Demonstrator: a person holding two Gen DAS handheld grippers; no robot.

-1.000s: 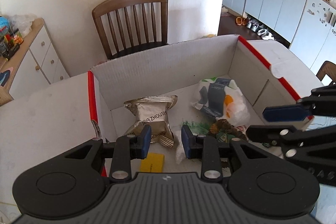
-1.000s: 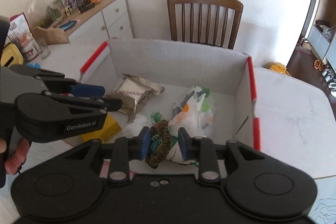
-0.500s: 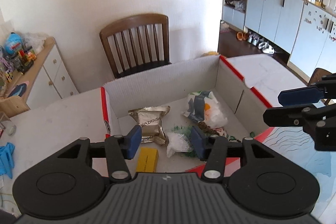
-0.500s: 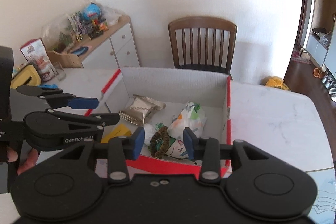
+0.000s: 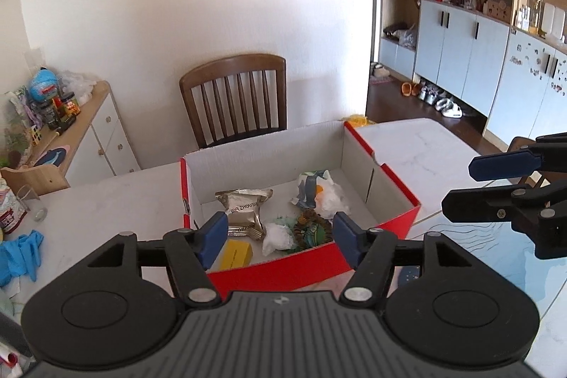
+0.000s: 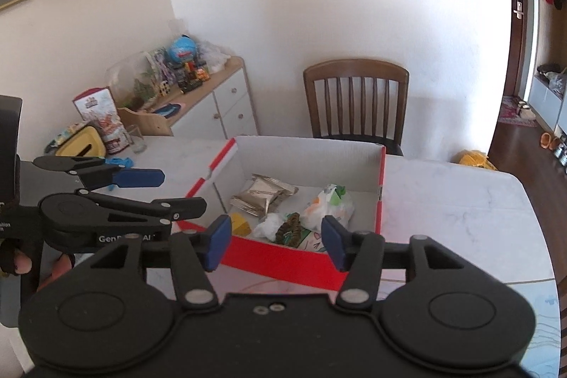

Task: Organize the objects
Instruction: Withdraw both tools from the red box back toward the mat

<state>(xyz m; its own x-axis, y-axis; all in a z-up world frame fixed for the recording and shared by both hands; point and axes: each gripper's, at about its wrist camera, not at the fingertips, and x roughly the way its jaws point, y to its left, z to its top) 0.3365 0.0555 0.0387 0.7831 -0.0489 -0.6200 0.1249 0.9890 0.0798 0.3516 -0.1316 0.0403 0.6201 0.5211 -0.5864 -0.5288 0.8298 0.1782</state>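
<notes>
— Left gripper (image 5: 280,238)?
— Spread wide, nothing between the blue pads (image 5: 212,238). Held above the near edge of the red box (image 5: 312,268), touching nothing.

— Right gripper (image 6: 276,241)?
— Likewise wide apart and empty. Raised over the near red wall of the same box, clear of it. Seen from the left wrist view as well, off to the right of the box, blue pads parted.

— Box and contents?
— Open-topped, red outside, white inside, standing on the white table (image 5: 106,201). Inside: silver snack packet (image 5: 244,208) toward the back left, yellow block (image 5: 235,254) near the front left corner, crumpled white wad (image 5: 278,236) at the front, braided brown band (image 5: 308,222) on a green printed item just beside it, white plastic bag (image 5: 320,192) with green and orange print toward the back right.

— Surroundings?
— Wooden chair (image 5: 235,98) behind the table; blue gloves (image 5: 19,254) on the table, left.
</notes>
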